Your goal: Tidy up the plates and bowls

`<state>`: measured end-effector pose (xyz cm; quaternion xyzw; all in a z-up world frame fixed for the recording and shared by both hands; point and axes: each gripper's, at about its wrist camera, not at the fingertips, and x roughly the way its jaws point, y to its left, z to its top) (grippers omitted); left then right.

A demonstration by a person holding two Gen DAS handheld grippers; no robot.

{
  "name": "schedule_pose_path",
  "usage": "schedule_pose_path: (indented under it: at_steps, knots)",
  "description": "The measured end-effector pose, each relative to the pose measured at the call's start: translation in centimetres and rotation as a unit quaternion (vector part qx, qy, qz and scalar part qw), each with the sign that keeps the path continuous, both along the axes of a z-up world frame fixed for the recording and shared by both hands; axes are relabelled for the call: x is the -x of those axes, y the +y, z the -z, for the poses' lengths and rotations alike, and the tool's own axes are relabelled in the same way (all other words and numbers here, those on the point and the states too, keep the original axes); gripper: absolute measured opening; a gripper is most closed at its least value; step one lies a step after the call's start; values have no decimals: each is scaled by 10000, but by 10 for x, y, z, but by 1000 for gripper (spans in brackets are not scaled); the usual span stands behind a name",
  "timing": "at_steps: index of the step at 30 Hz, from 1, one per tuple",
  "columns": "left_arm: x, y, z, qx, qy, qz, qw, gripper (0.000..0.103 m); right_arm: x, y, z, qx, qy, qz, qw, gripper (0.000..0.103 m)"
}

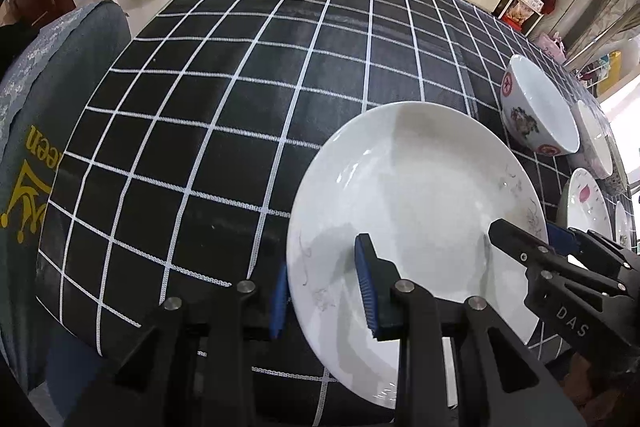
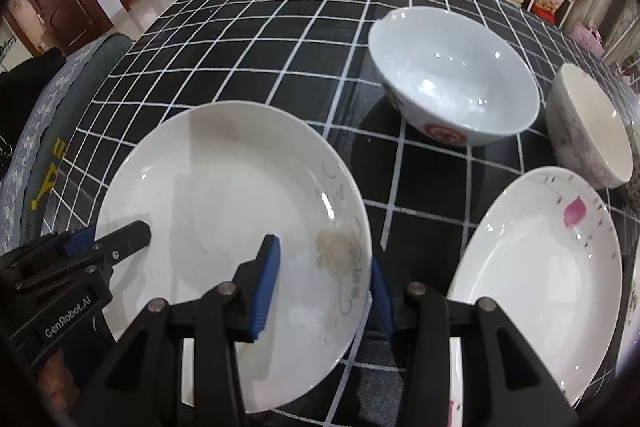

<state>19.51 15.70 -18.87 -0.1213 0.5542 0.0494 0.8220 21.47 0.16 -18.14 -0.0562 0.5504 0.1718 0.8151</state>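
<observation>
Both your grippers straddle opposite rims of the white plate (image 2: pixel 224 211) on the checked tablecloth (image 1: pixel 240 107). The left gripper (image 1: pixel 322 287) and right gripper (image 2: pixel 324 287) each have one finger inside and one outside the rim; whether they pinch, I cannot tell. Nothing looks stacked yet: red-crested bowl (image 2: pixel 452 75), pale floral bowl (image 2: pixel 588 123) and pink-petal plate (image 2: pixel 540 267) lie separate to the right. The cloth is bare to the left.
</observation>
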Motion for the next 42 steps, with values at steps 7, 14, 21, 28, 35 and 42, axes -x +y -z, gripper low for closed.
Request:
schedule_pose_path:
  at_steps: [7,14,21,28,35,42]
  knots:
    - [8,2,-9,-345,-166,-120,9992,27,9,-18,-29,-168,-345,69,9992,48]
    - [28,5,-45,-529,-422,-329,9972,27,26,-61,-45,-283,-390,424,9979,48]
    - [42,-43,-74,-409,-736,37,9964,27,51,-113,-62,-371,-639,702,9948,48]
    - [48,-119,-88,-371,-933,850,9913,27,58,-174,-68,-396,-764,1182,9893,48]
    - [31,-173,-78,-98,-812,1382,9870,27,55,-213,-56,-448,-652,1499,9855,48]
    - [10,-201,-54,83,-485,1557,9866,27,45,-228,-40,-506,-471,1550,9855,48]
